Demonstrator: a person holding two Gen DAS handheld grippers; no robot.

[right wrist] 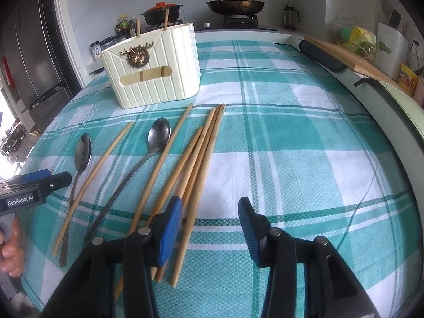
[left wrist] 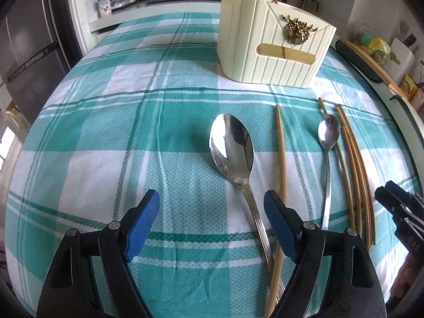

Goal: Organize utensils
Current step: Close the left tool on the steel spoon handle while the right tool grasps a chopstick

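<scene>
A cream ribbed utensil holder stands at the far side of the table with two chopsticks in it; it also shows in the right wrist view. A large steel spoon, a single chopstick, a small spoon and a bundle of chopsticks lie on the checked cloth. My left gripper is open, with the large spoon's handle between its fingers. My right gripper is open, its left finger over the chopstick bundle. The spoons show in the right wrist view too.
The table wears a teal and white checked cloth. A stove with pans and bottles stands behind it. A fridge is at the left. A wooden board and a dark roll lie along the table's right edge.
</scene>
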